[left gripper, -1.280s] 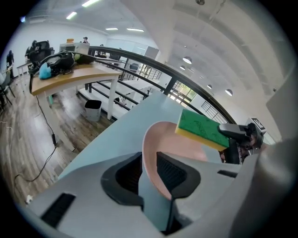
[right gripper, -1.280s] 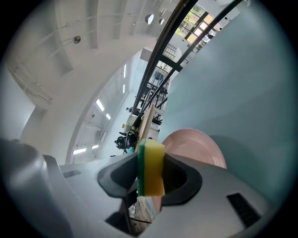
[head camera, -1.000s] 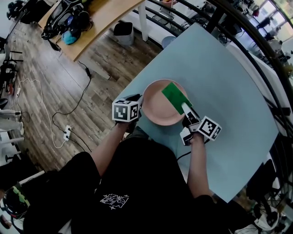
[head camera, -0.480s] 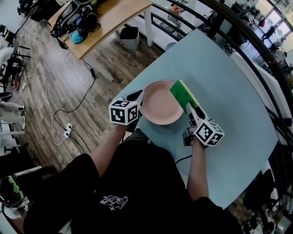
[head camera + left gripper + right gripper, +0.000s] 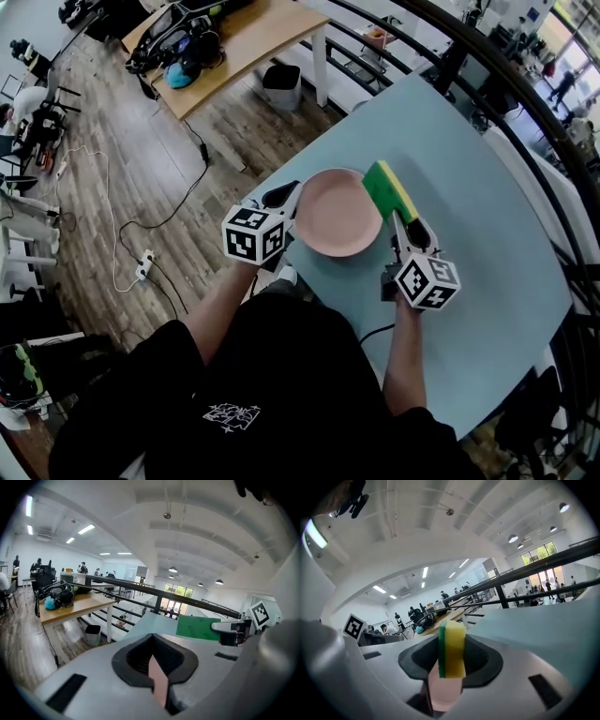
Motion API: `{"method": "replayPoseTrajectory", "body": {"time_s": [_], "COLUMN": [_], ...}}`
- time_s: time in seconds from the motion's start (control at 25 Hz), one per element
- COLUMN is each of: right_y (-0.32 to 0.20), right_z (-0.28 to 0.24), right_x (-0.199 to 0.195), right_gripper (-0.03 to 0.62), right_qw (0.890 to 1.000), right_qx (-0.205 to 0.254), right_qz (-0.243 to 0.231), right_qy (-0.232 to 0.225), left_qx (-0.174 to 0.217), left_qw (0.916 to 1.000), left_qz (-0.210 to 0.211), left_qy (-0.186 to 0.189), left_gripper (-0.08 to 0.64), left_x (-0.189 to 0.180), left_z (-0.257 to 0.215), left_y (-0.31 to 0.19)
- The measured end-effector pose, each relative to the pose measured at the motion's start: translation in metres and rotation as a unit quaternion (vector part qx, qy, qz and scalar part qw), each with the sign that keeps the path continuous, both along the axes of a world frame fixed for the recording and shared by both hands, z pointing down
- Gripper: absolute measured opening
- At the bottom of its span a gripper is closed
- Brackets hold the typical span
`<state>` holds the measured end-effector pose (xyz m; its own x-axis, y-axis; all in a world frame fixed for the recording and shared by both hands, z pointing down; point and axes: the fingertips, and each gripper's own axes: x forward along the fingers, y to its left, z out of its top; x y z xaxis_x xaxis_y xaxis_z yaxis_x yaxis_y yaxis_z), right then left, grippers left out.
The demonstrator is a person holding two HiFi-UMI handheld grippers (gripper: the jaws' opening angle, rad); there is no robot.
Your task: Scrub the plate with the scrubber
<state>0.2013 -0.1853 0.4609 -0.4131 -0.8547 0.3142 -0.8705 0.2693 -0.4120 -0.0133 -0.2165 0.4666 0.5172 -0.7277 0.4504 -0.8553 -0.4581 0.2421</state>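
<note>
A pink plate (image 5: 336, 214) sits near the front edge of the pale blue table (image 5: 469, 178). My left gripper (image 5: 289, 199) is shut on the plate's left rim; in the left gripper view the thin pink rim (image 5: 158, 681) stands between its jaws. My right gripper (image 5: 401, 225) is shut on a scrubber (image 5: 389, 190), yellow with a green face, held at the plate's right rim. In the right gripper view the scrubber (image 5: 451, 648) stands upright in the right gripper (image 5: 450, 660), above the pink plate (image 5: 443, 693). The left gripper view shows the scrubber's green face (image 5: 198, 627).
A black railing (image 5: 525, 112) curves round the table's far side. Beyond the table's left edge lie wood floor, a wooden desk (image 5: 244, 37) with bags, a small bin (image 5: 281, 84), and cables with a power strip (image 5: 143, 269).
The scrubber has slid from the middle of the plate to the plate's right rim. The left gripper has kept its hold on the plate.
</note>
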Motion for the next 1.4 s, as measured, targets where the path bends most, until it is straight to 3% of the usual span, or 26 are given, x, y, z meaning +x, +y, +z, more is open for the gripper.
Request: {"method": "replayPoseTrajectory", "body": {"time_s": [0.36, 0.56, 0.8, 1.08, 1.4], "right_y": [0.016, 0.024, 0.032, 0.048, 0.059], "right_z": [-0.041, -0.071, -0.11, -0.14, -0.163], "right_x": [0.024, 0.026, 0.01, -0.012, -0.028], "right_gripper": [0.133, 0.133, 0.133, 0.132, 0.133], "right_qw": [0.995, 0.987, 0.973, 0.964, 0.952], "right_qx": [0.051, 0.075, 0.113, 0.138, 0.158], "right_qz": [0.082, 0.122, 0.157, 0.185, 0.21], "right_qy": [0.027, 0.073, 0.122, 0.132, 0.158], "left_qx": [0.061, 0.075, 0.092, 0.132, 0.153], "left_qw": [0.9974, 0.9955, 0.9917, 0.9842, 0.977], "left_qz": [0.034, 0.052, 0.075, 0.1, 0.122], "left_qy": [0.019, 0.028, 0.048, 0.062, 0.084], "left_gripper": [0.009, 0.009, 0.009, 0.008, 0.008], "left_x": [-0.009, -0.025, -0.042, -0.063, -0.072], "left_z": [-0.042, -0.058, -0.075, -0.107, -0.128], "left_y": [-0.005, -0.013, -0.021, -0.023, -0.027]}}
